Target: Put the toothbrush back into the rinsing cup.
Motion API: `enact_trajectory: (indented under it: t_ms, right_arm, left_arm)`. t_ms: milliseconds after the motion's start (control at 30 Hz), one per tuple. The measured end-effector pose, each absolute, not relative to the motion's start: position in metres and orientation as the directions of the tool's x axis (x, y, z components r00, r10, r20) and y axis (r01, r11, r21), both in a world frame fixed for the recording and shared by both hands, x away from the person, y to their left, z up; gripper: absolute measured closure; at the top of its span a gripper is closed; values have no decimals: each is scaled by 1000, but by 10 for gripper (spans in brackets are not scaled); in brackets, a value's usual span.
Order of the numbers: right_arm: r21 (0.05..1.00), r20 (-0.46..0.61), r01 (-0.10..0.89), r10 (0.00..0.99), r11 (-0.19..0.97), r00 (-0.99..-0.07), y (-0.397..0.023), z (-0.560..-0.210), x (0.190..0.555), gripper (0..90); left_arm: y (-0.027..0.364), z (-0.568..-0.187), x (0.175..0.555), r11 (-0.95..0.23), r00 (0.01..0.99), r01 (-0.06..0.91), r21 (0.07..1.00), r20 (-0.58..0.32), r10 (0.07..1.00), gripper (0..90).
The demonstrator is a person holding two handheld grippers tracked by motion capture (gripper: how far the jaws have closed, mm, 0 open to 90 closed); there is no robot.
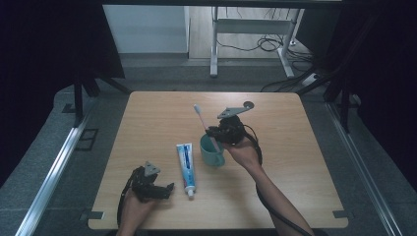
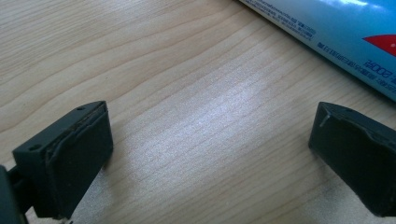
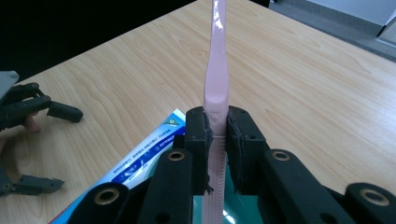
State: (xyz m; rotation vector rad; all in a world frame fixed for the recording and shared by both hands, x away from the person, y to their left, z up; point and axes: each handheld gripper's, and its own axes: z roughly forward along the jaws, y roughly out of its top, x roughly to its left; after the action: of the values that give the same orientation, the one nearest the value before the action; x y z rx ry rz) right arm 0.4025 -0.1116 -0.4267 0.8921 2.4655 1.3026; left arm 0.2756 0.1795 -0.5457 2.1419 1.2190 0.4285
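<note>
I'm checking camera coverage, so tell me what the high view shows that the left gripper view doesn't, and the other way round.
High view alone: the right gripper shut on a pink toothbrush whose lower end is at a teal cup, plus the person's forearms, the whole table and the floor beyond.
Left gripper view alone: a close look at the left gripper, its jaws wide apart over bare wood with nothing between them, and the small print on the toothpaste tube.
Both share: the wooden tabletop, the toothpaste tube and the left gripper.
</note>
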Motion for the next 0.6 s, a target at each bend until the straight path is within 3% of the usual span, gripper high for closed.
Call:
enact_trajectory:
  t_ms: [600]
  right_arm:
    - [778,117,453,609,435,-785,-113,-452,407,789]
  left_arm:
    - [180,-546,276,-374,520,649,663,-27,854,0]
